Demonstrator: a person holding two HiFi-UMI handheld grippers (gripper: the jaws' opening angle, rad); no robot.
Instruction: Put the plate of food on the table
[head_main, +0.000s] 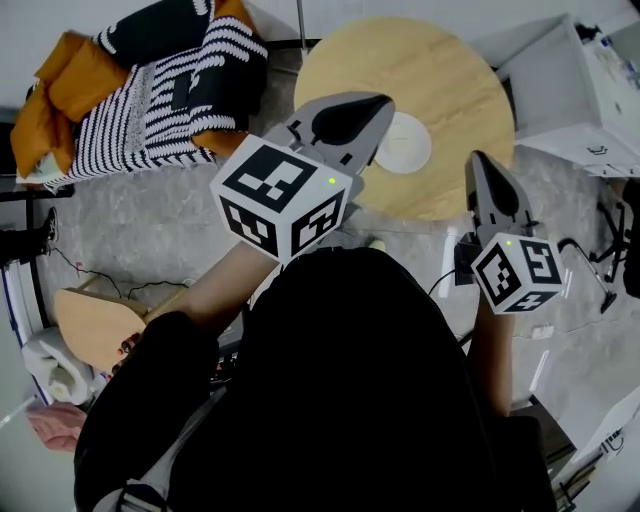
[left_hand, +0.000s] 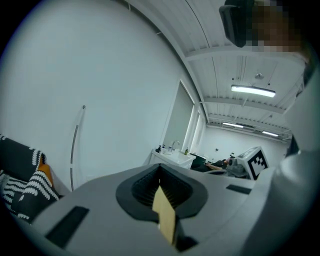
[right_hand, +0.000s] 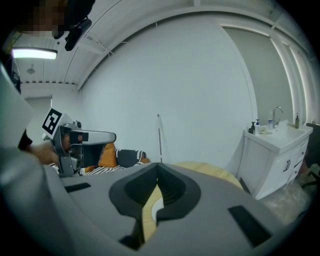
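A white plate (head_main: 408, 142) lies on the round wooden table (head_main: 440, 80), near the table's front edge; I see no food on it. My left gripper (head_main: 384, 100) hovers raised just left of the plate, its jaws shut with nothing held. My right gripper (head_main: 479, 157) hangs over the table's front right edge, also shut and empty. In the right gripper view the shut jaws (right_hand: 159, 165) point at the table (right_hand: 212, 173), and a sliver of the plate (right_hand: 156, 206) shows beneath them. The left gripper view has its shut jaws (left_hand: 160, 169) aimed up at a white wall.
A seat with a black-and-white striped blanket (head_main: 165, 90) and orange cushions (head_main: 80, 75) stands left of the table. A white sink cabinet (head_main: 575, 95) is at the right, also visible in the right gripper view (right_hand: 275, 150). A wooden stool (head_main: 95, 325) stands at lower left. Cables run across the floor.
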